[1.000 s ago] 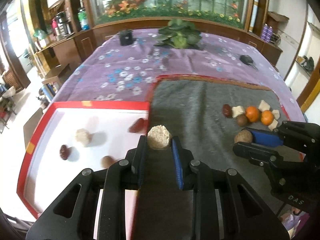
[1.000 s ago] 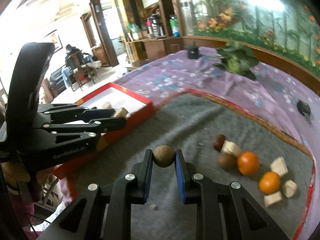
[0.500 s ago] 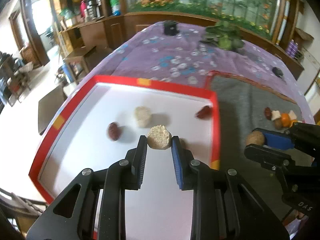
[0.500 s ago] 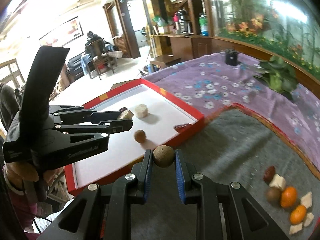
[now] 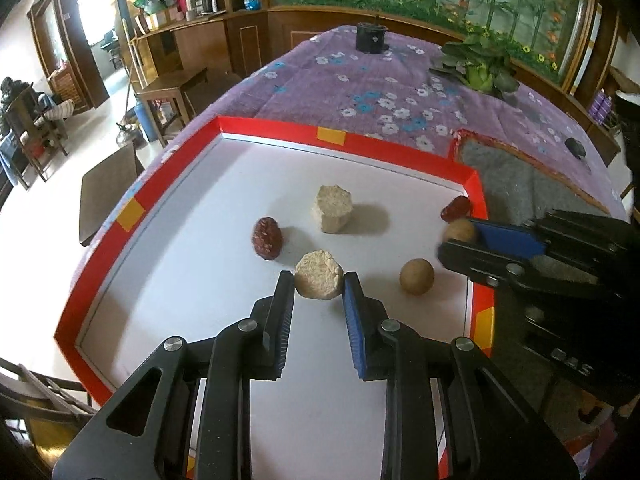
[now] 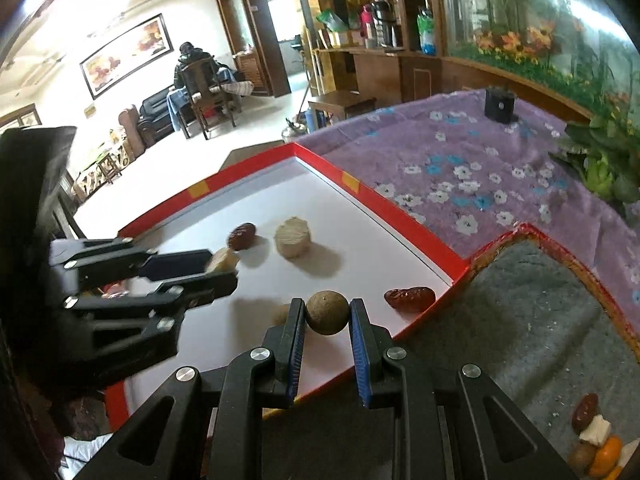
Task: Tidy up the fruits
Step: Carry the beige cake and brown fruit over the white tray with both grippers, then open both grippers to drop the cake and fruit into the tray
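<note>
My left gripper [image 5: 319, 280] is shut on a pale beige cake [image 5: 319, 274] and holds it over the white floor of the red-rimmed tray [image 5: 280, 130]. My right gripper [image 6: 327, 312] is shut on a round brown fruit [image 6: 327, 312] over the tray's near right edge; it also shows in the left wrist view [image 5: 460, 232]. In the tray lie another beige cake [image 5: 332, 208], a red date [image 5: 266, 238], a second red date [image 5: 456, 208] at the right wall and a brown ball [image 5: 417, 276].
A grey mat [image 6: 520, 320] lies right of the tray on a purple flowered cloth [image 5: 360, 80]. A pile of fruits and white cubes [image 6: 596, 440] sits at the mat's near right. A green plant [image 5: 480, 64] and a black pot [image 5: 372, 38] stand at the far end.
Both grippers have moved left from the grey mat to over the tray, each still holding its item. The tray now fills the left wrist view.
</note>
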